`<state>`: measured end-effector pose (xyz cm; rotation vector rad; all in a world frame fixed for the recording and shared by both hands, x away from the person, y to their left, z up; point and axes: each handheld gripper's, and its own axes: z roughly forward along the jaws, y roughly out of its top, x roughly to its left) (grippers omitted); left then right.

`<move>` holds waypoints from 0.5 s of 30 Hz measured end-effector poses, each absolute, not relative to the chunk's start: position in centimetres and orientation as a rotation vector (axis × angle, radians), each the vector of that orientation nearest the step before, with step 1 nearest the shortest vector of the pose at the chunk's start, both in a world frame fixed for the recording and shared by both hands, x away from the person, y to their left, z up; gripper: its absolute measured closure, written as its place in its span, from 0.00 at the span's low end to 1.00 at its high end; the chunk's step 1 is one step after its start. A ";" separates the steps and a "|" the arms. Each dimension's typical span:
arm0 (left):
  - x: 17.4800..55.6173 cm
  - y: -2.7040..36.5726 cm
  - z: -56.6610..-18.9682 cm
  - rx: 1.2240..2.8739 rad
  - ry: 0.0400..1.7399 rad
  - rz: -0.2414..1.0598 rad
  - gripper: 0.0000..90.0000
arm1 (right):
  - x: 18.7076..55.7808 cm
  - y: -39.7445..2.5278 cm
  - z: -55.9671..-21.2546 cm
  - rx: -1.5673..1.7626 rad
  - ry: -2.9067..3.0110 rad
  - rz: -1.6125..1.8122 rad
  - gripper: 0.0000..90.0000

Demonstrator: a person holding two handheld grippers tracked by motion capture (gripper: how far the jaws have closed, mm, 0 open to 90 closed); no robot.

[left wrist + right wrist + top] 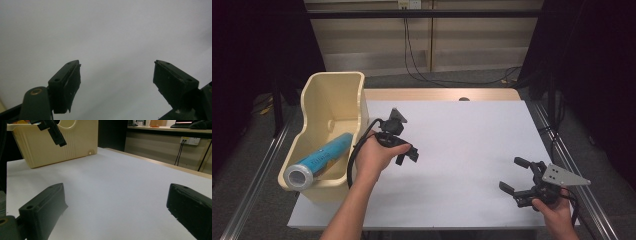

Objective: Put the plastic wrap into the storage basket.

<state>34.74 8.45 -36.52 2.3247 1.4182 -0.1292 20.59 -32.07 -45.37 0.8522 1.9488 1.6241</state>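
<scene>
White tabletop [462, 150] lies under both grippers' wide-spread, empty fingers: left [408, 155], right [514, 175].

- The white table [462, 150] lies bare between the left gripper [408, 154] and right gripper [514, 175].
- At its left edge the cream bin [332, 107] walls off passage, a blue can [319, 160] inside.

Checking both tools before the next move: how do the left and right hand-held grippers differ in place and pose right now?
The left hand-held gripper is beside the cream bin that holds the blue tube; the right hand-held gripper is near the table's front right corner. In the high view the left points toward the table's right side, while the right points toward its left side. Both are open and hold nothing.
</scene>
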 end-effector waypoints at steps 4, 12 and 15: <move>34.4 8.2 -38.1 2.319 1.378 -0.121 0.24 | 20.6 -32.1 -45.4 0.850 1.947 1.626 0.02; 33.0 8.4 -40.7 2.230 1.250 0.014 0.22 | 20.6 -32.2 -45.4 0.851 1.945 1.626 0.02; 32.1 8.6 -41.7 2.170 1.200 0.080 0.21 | 20.6 -32.2 -45.3 0.850 1.947 1.625 0.02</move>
